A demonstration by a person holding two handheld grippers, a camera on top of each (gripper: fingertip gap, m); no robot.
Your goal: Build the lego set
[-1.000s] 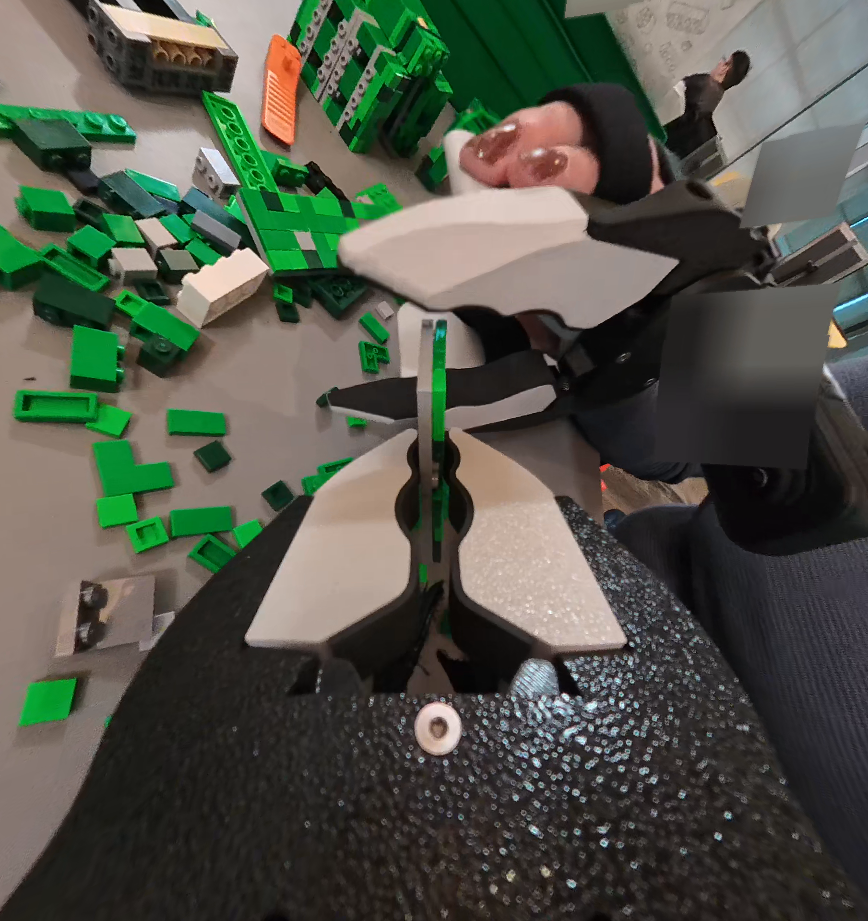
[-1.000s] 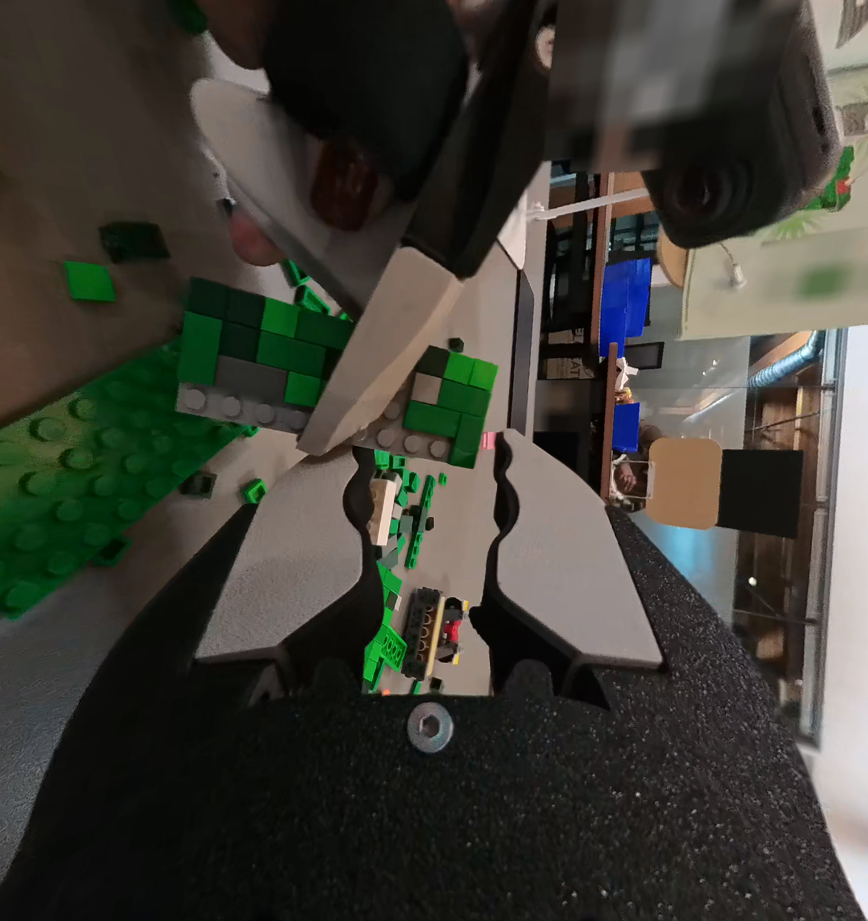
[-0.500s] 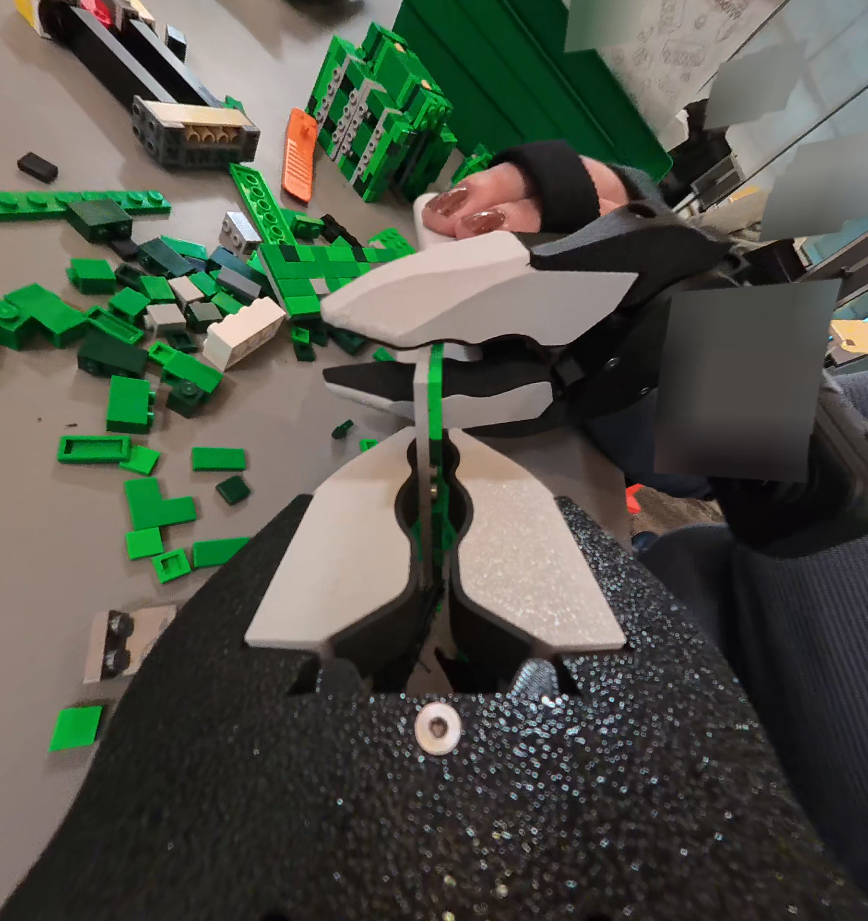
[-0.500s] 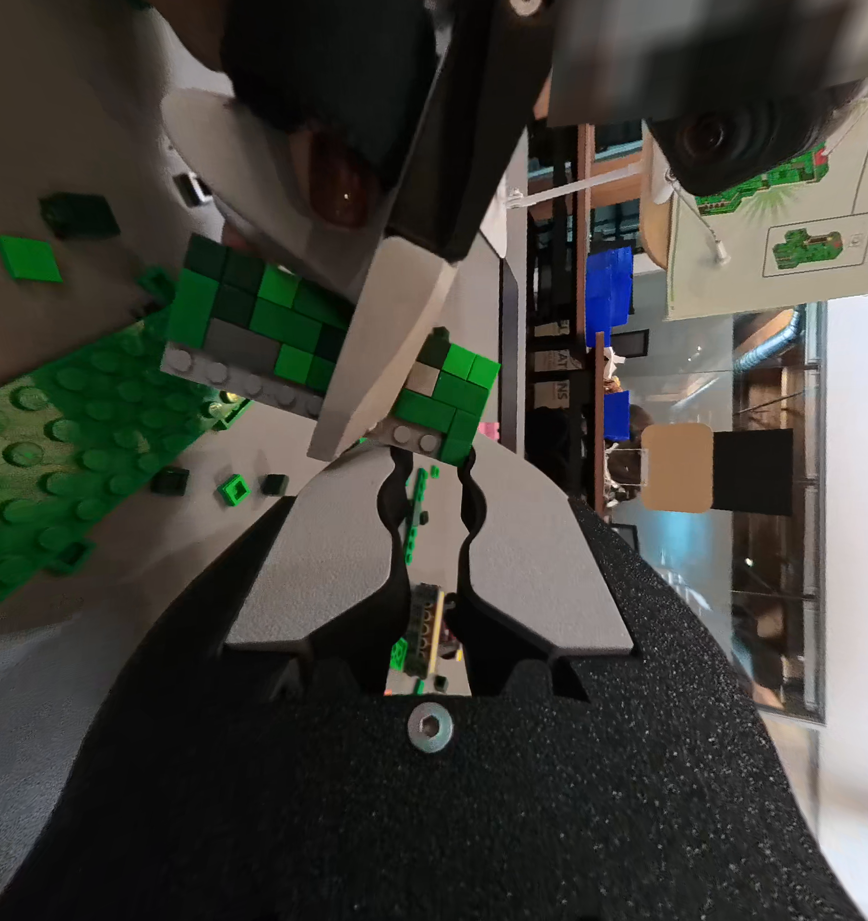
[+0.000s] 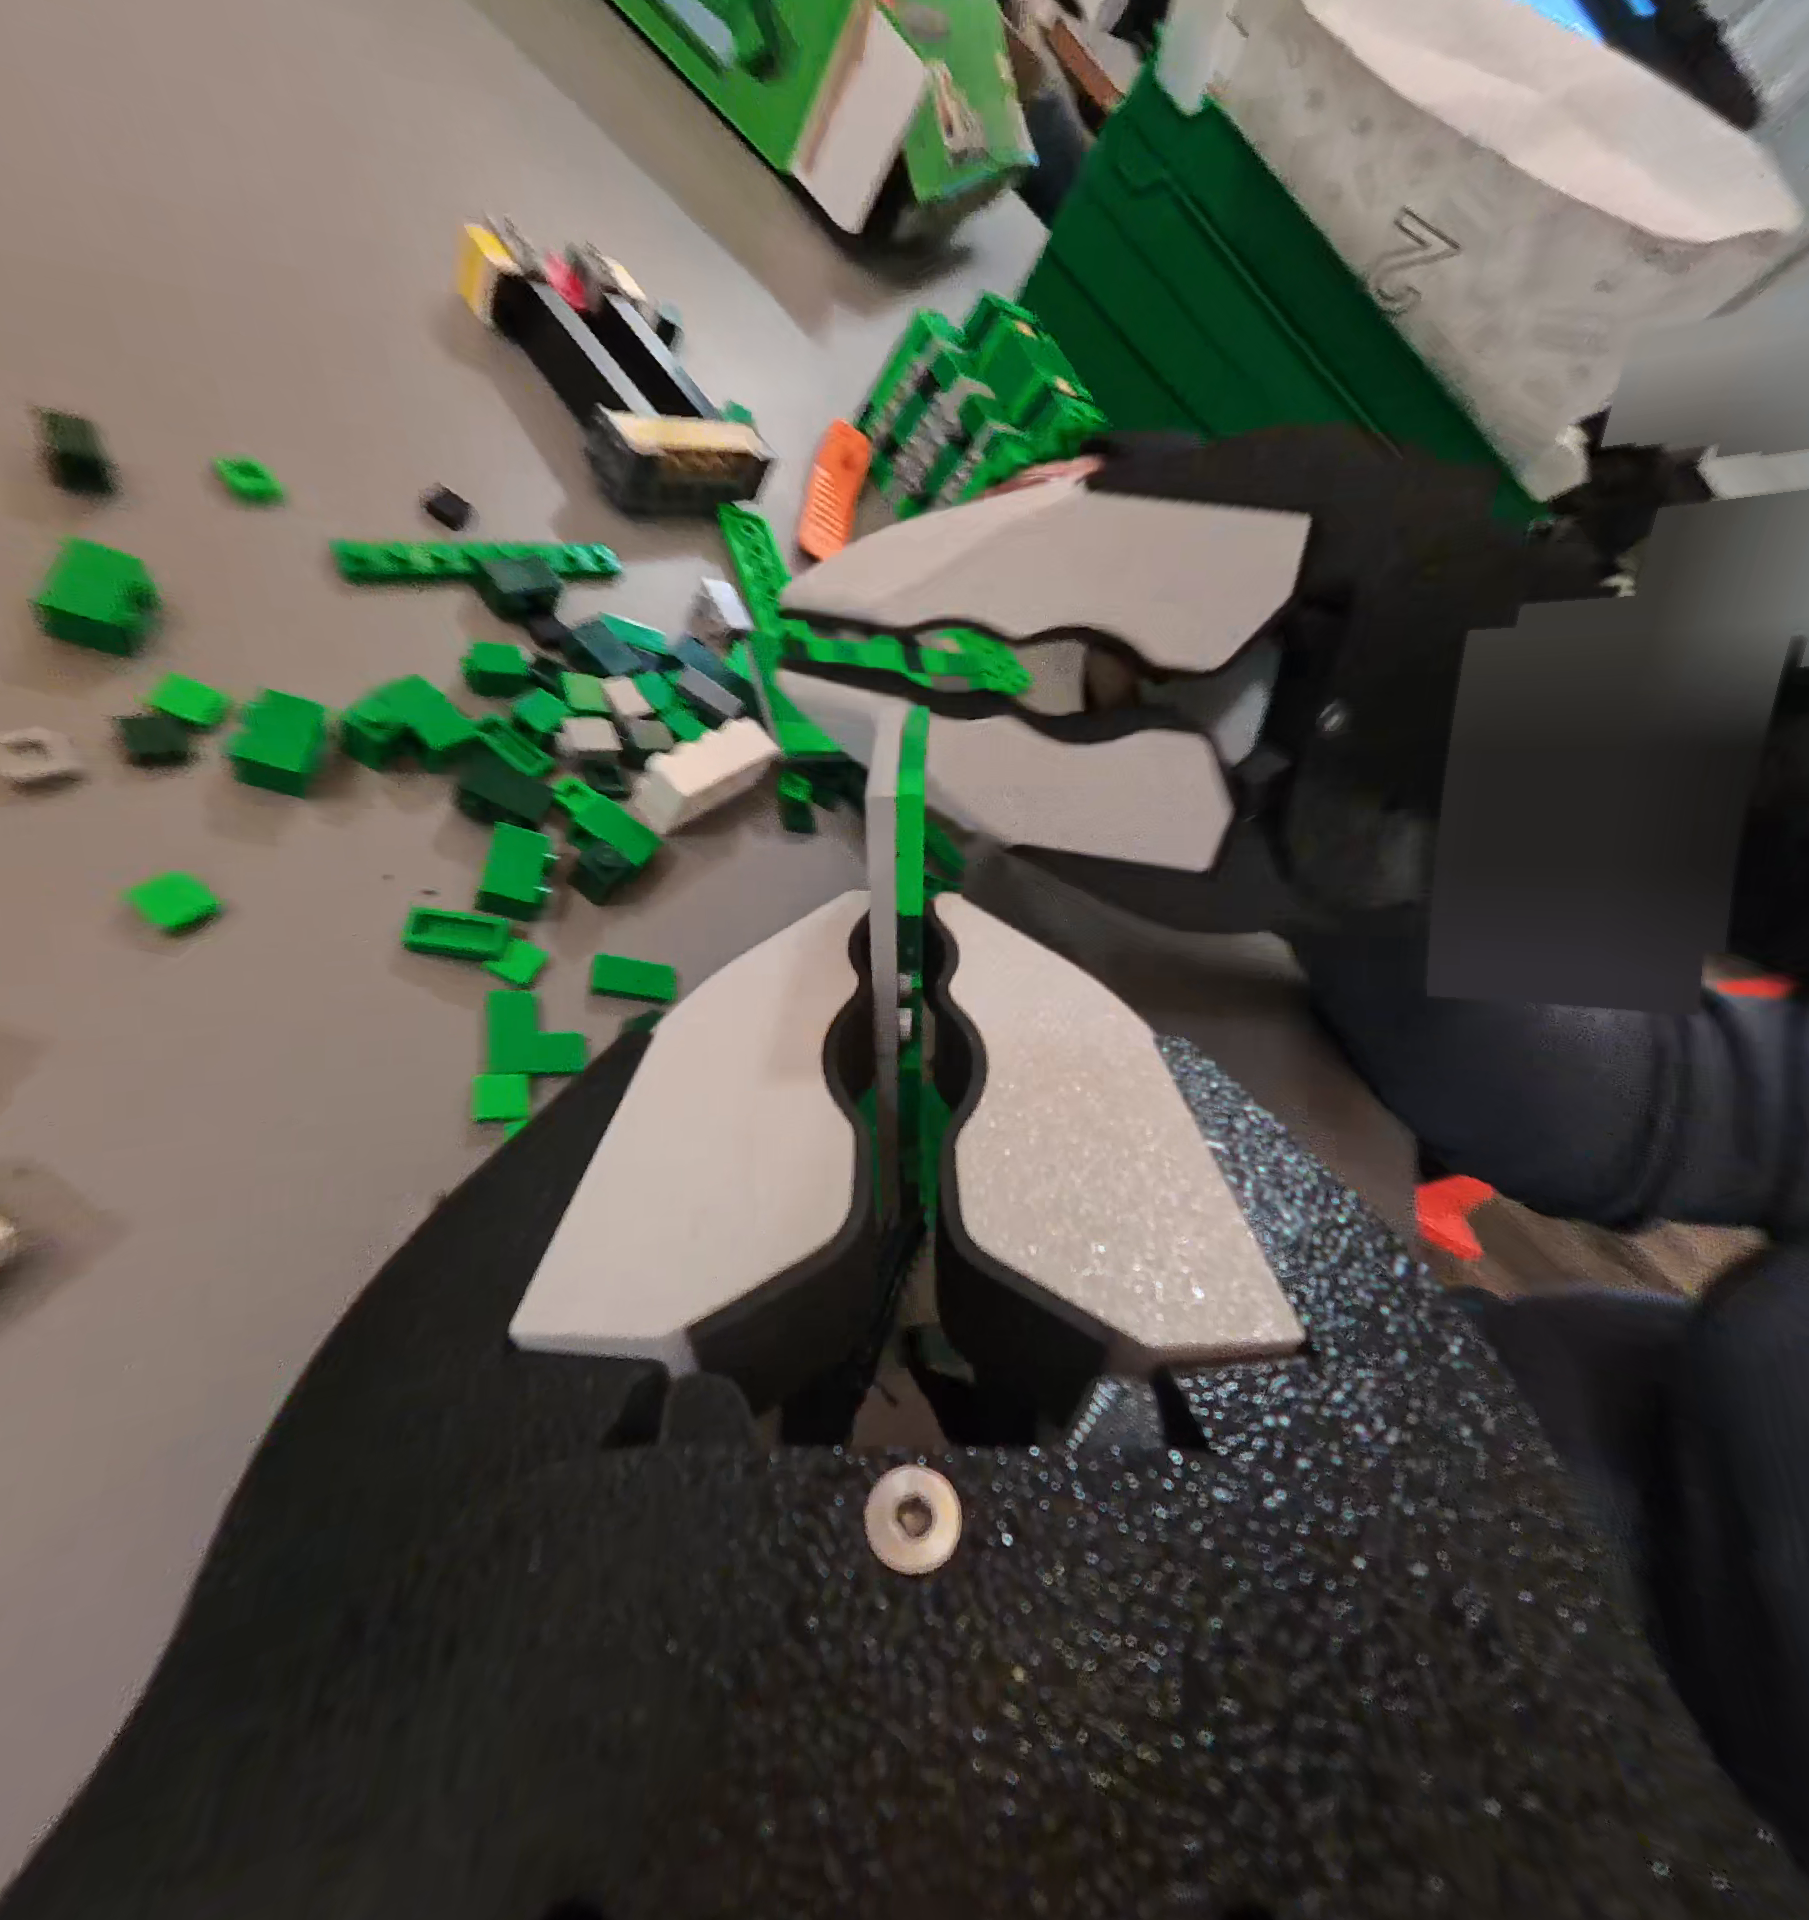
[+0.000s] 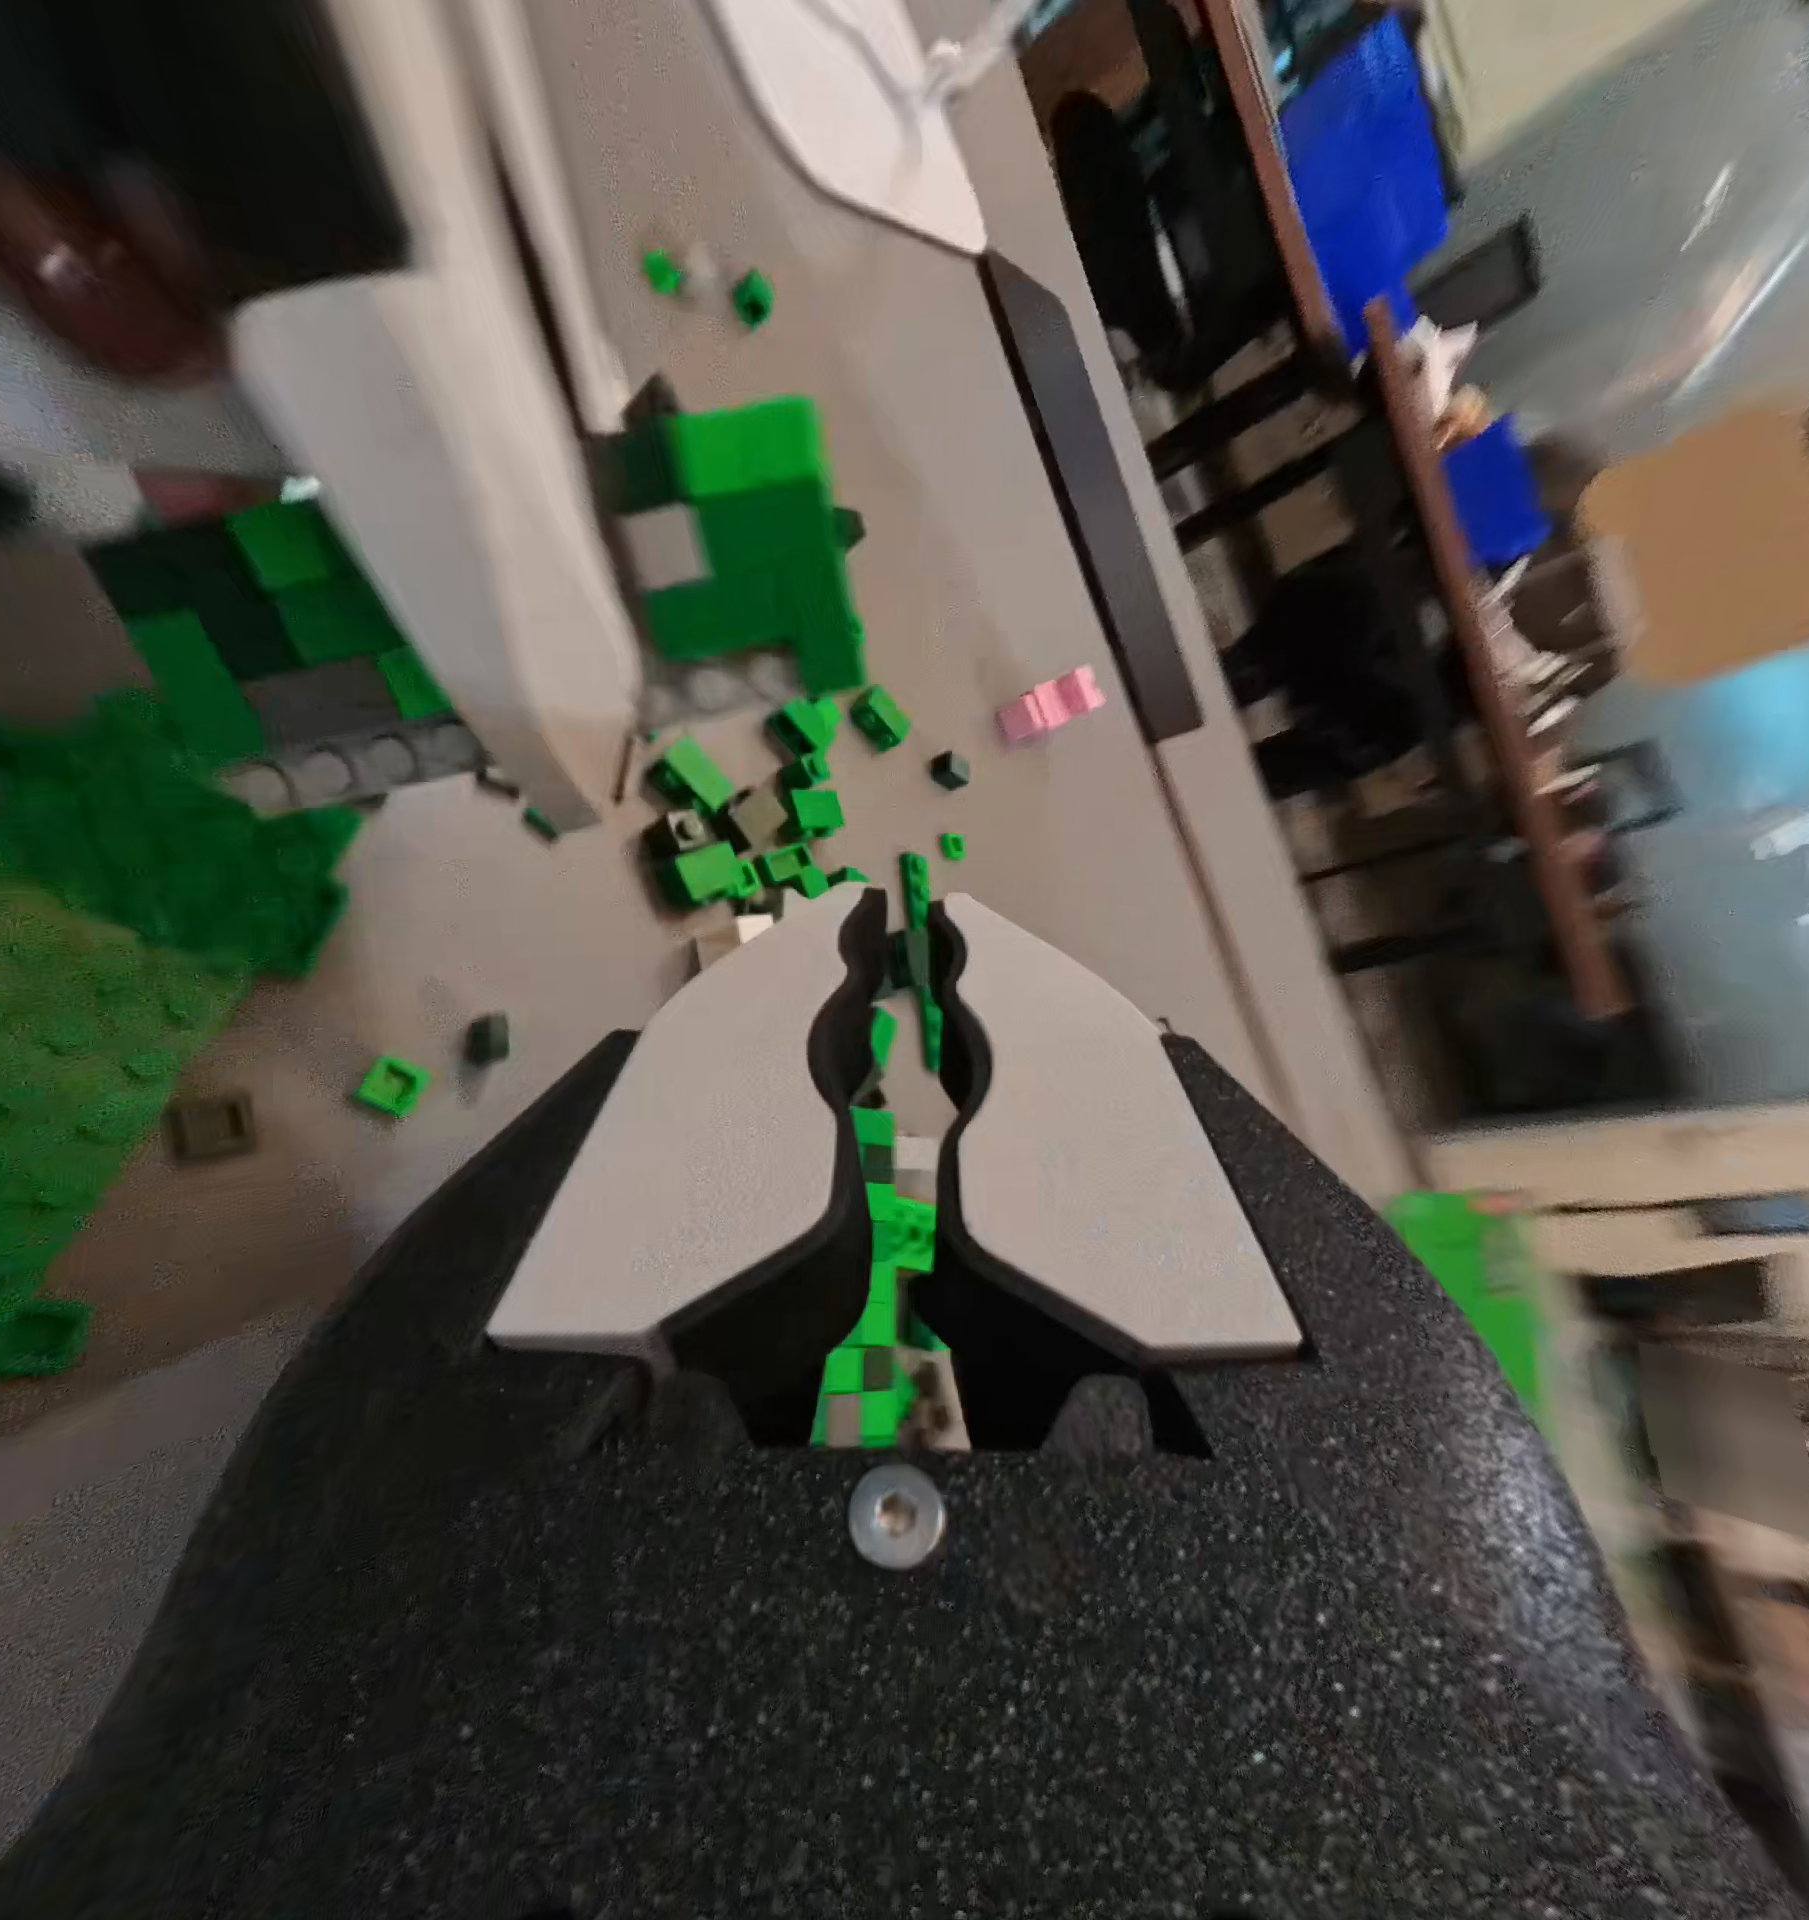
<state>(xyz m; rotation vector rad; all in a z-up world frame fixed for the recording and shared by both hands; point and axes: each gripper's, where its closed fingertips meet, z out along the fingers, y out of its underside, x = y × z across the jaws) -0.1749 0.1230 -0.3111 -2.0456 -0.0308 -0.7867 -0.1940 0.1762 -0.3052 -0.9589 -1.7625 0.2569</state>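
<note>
My left gripper (image 5: 900,914) is shut on a flat green-and-grey Lego panel (image 5: 905,790), seen edge-on and standing up between the fingers. My right gripper (image 5: 791,655) hovers just beyond the panel's top edge, jaws nearly together with nothing between them. In the right wrist view the right gripper (image 6: 907,904) is shut and empty. The panel (image 6: 744,540) shows face-on there, partly hidden by a left gripper finger (image 6: 443,540). Both views are blurred by motion.
Loose green, grey and white pieces (image 5: 505,727) lie scattered on the grey table. A large green baseplate (image 6: 69,935) lies at the left. An orange separator (image 5: 832,499), a black build (image 5: 671,457), green built blocks (image 5: 973,405) and a pink brick (image 6: 1045,707) lie farther off. The tips of one gripper are about 6 cm away from the tips of the other. Left tips and right tips are each some 20 cm from the pink brick (image 6: 1045,707).
My right gripper has closed from wide open. Both views have swung across the table. My left gripper still holds the panel.
</note>
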